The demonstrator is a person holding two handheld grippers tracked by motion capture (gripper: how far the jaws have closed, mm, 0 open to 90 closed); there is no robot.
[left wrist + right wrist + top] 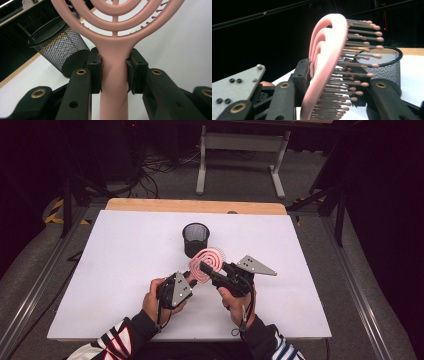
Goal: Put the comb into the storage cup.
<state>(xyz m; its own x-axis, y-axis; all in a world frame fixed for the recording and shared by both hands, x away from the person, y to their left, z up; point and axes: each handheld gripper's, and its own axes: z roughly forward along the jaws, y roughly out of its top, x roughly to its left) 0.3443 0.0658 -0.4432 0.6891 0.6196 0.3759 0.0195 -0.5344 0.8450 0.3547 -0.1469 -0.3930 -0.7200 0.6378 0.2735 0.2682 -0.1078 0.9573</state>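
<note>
Pink hairbrush (206, 263) held up off the white table (115, 270), head ringed like a target, handle pointing down toward the person. Clamped by the handle in the left gripper (114, 72): both black jaws pressed flat against the neck just below the head, nothing between pad and plastic. Seen edge-on from the right gripper (329, 82), bristles pointing toward the right-hand jaw, back of the head against the left-hand one. Jaws of that gripper standing on either side of the head; whether pressing on it or only bracketing it, cannot tell, since the bristles hide the far pad.

Just beyond the brush, a black mesh cup (195, 239), upright, standing on the table, apart from the brush and looking empty from above. In the left gripper view, cup off to the left behind the handle.

Judged from this: lifting done, brush airborne and shared between two grippers, probably mid-handover or being turned. Left to do, most likely: settling on one grip, tipping the brush handle-down, lowering into the cup. Not yet over the rim.
</note>
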